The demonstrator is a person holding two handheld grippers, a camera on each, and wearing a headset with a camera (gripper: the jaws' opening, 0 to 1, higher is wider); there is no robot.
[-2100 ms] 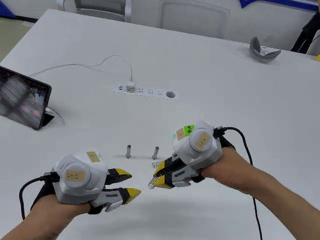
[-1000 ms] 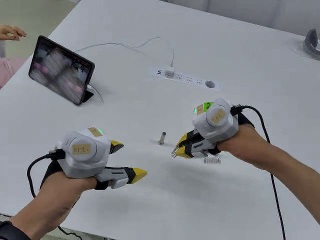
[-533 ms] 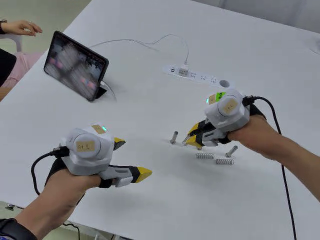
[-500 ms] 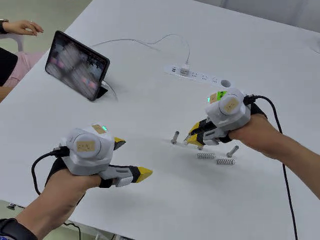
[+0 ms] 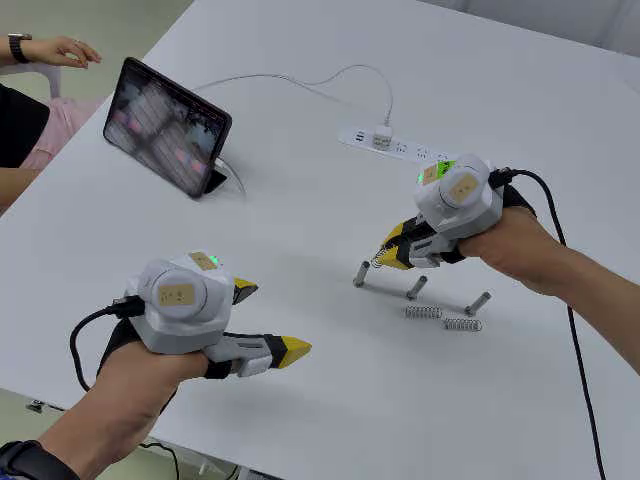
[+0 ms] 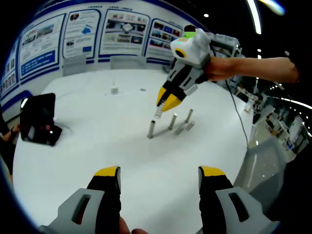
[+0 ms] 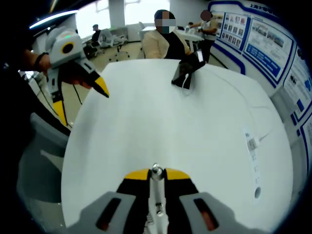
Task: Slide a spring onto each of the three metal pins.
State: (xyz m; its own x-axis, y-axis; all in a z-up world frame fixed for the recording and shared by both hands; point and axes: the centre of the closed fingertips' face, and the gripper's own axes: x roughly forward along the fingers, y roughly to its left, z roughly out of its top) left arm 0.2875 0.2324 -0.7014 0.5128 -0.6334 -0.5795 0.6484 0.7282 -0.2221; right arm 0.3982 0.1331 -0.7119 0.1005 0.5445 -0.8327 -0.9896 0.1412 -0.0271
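Pins on the white surface (image 5: 400, 400) number three, set in a row and spaced apart: near pin (image 5: 361, 274), middle pin (image 5: 416, 288) and far pin (image 5: 478, 303), counted outward from the right claw in the head view. In the left gripper view the same row appears as near pin (image 6: 151, 130), middle pin (image 6: 172, 121) and far pin (image 6: 189, 115). None of the three carries a spring.

Springs number three. Two loose springs lie flat on the surface just in front of the row, first loose spring (image 5: 423, 312) and second loose spring (image 5: 462, 324), end to end and near each other. The held spring (image 5: 378, 260) is pinched at its upper end in the right claw (image 5: 388, 258), whose jaws are closed on it. It hangs tilted from the claw tips, with its lower end just beside the top of the near pin; contact cannot be confirmed. The left gripper view shows the held spring (image 6: 158, 113) below the right claw (image 6: 168, 102).

The left claw (image 5: 270, 320) is spread wide and grips nothing. It hovers above bare surface, well apart from the pins.

One tablet (image 5: 170, 113) stands propped at the far left. One power strip (image 5: 392, 143) lies beyond the pins.
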